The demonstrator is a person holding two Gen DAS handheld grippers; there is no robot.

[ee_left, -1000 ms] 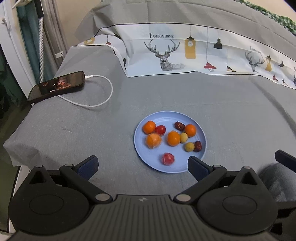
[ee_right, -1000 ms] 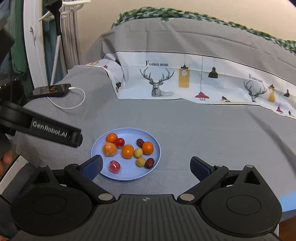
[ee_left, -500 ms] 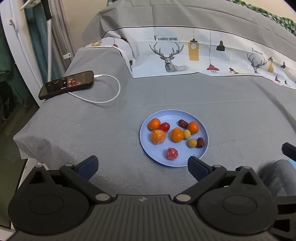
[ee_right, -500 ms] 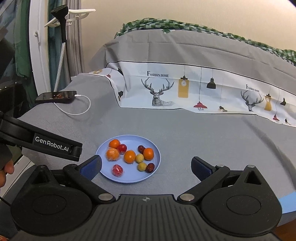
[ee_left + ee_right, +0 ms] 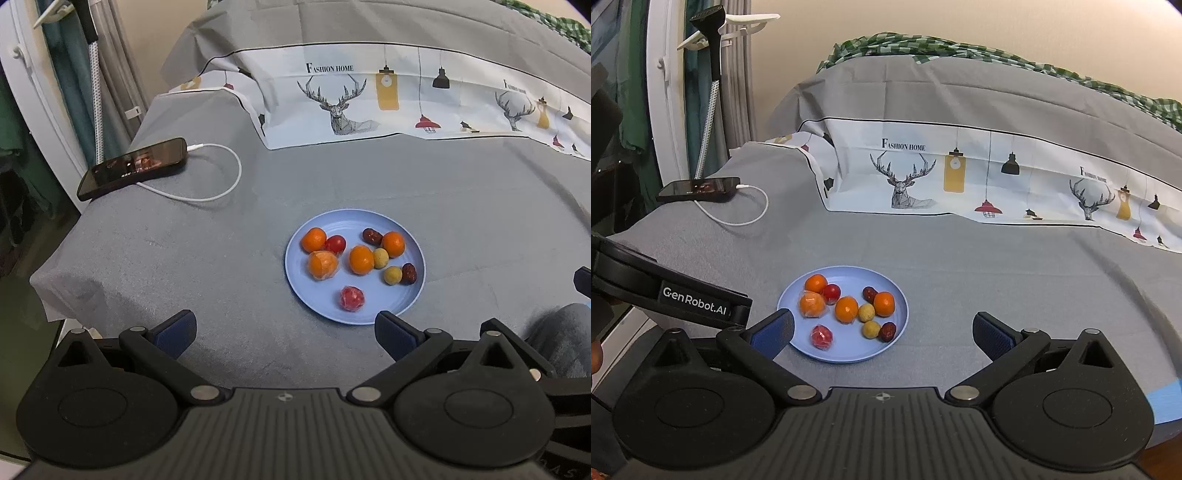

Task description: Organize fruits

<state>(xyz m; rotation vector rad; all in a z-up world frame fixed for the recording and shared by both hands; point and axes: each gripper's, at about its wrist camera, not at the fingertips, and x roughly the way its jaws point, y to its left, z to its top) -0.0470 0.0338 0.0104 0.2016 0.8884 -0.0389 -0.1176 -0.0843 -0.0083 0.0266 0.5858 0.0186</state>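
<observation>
The blue plate (image 5: 413, 236) lies on the grey bed (image 5: 184, 266), holding 4 oranges (image 5: 361, 259), 1 of them wrapped, 2 yellow balls (image 5: 392, 275), 2 dark dates (image 5: 372, 236), 1 cherry tomato (image 5: 335, 243) and 1 wrapped red fruit (image 5: 352, 298). The left gripper (image 5: 284, 328) and right gripper (image 5: 882, 328) hover before it, fingers spread wide, grasping nothing. 1 phone (image 5: 133, 168) charges at the bed's corner; the left gripper's frame (image 5: 694, 300) is cut off.

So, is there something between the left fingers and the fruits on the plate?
Nothing visible. Only bare grey cloth lies between the open left gripper and the blue plate; the phone lies far aside.
</observation>
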